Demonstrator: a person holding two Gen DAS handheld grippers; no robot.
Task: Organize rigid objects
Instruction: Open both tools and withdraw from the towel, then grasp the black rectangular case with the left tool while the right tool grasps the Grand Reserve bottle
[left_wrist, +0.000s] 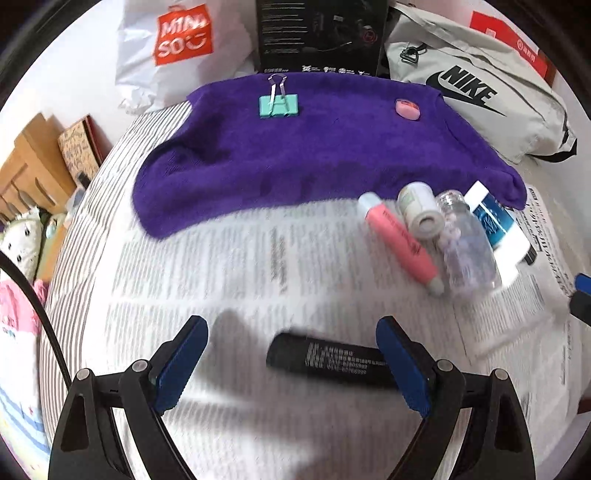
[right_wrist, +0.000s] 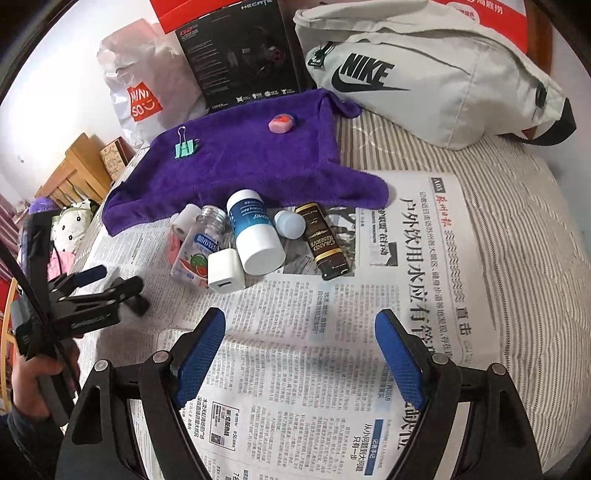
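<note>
My left gripper (left_wrist: 291, 354) is open, its blue pads on either side of a black cylinder (left_wrist: 325, 360) lying on the newspaper (left_wrist: 236, 266); the cylinder lies against the right pad. A green binder clip (left_wrist: 279, 105) and a pink eraser (left_wrist: 407, 109) sit on the purple towel (left_wrist: 295, 155). A pink tube (left_wrist: 400, 242), a small white bottle (left_wrist: 421, 210), a clear bottle (left_wrist: 463, 243) and a blue-white bottle (left_wrist: 495, 221) lie at the right. My right gripper (right_wrist: 299, 350) is open and empty over the newspaper (right_wrist: 332, 332), near the white charger (right_wrist: 225, 271), the blue-white bottle (right_wrist: 253, 230) and a black-gold lighter (right_wrist: 325, 240).
A Miniso bag (left_wrist: 173, 48), a black box (left_wrist: 321, 33) and a grey Nike bag (left_wrist: 476, 92) stand behind the towel. The left gripper shows at the left of the right wrist view (right_wrist: 77, 295). Wooden furniture (left_wrist: 26, 170) lies beyond the bed's left edge.
</note>
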